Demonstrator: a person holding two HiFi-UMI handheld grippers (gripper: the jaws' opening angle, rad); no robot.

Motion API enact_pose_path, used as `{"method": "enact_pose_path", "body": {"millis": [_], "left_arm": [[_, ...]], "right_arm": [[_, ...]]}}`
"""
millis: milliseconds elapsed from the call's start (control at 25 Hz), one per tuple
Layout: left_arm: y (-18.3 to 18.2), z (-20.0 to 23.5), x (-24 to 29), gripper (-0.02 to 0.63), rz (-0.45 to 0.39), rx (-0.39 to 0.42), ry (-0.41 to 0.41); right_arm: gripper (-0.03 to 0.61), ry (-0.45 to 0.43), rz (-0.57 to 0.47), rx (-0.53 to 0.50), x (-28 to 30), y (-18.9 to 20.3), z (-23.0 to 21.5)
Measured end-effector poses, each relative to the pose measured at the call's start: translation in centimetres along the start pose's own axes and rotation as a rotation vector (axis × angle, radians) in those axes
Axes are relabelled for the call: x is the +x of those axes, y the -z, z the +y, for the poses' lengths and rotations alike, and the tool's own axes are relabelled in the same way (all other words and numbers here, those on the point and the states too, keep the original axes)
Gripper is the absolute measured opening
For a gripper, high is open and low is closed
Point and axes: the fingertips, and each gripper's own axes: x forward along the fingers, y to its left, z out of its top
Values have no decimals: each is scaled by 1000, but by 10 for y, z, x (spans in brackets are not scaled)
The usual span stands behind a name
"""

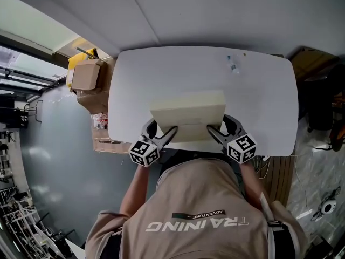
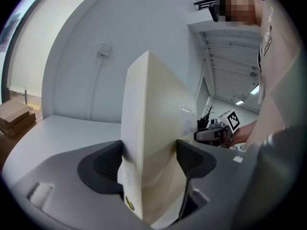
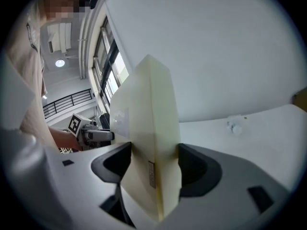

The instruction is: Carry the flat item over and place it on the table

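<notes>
A flat cream box (image 1: 188,115) is held level over the near edge of the white table (image 1: 259,90). My left gripper (image 1: 168,132) is shut on the box's near left corner and my right gripper (image 1: 212,130) is shut on its near right corner. In the left gripper view the box (image 2: 148,143) stands edge-on between the two black pads (image 2: 103,164), with the right gripper's marker cube behind it. In the right gripper view the box (image 3: 151,143) is likewise clamped between the pads (image 3: 194,166). Whether the box touches the tabletop cannot be told.
Small clear items (image 1: 233,65) lie at the table's far side, also seen in the right gripper view as a small clear thing (image 3: 235,126). Cardboard boxes (image 1: 89,80) are stacked left of the table. A wooden cabinet (image 1: 312,63) and dark furniture stand at the right.
</notes>
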Motion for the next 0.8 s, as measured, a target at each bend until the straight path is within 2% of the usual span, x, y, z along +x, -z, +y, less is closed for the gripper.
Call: {"method": "enact_pose_path", "body": {"millis": [120, 240, 360, 600, 720, 800], "left_arm": [[3, 10, 12, 336, 31, -10, 47], [15, 21, 27, 336, 71, -64, 86], [16, 33, 42, 336, 76, -129, 105], [21, 55, 88, 336, 102, -263, 115], [34, 68, 106, 336, 138, -350, 84], [38, 79, 114, 336, 150, -384, 65]], "right_arm": [[285, 43, 16, 16, 6, 3, -7], [285, 92, 42, 44, 13, 11, -16], [285, 120, 52, 94, 19, 16, -28], [285, 183, 87, 200, 33, 24, -69], [285, 199, 127, 274, 46, 36, -88], [285, 201, 144, 285, 55, 38, -95]]}}
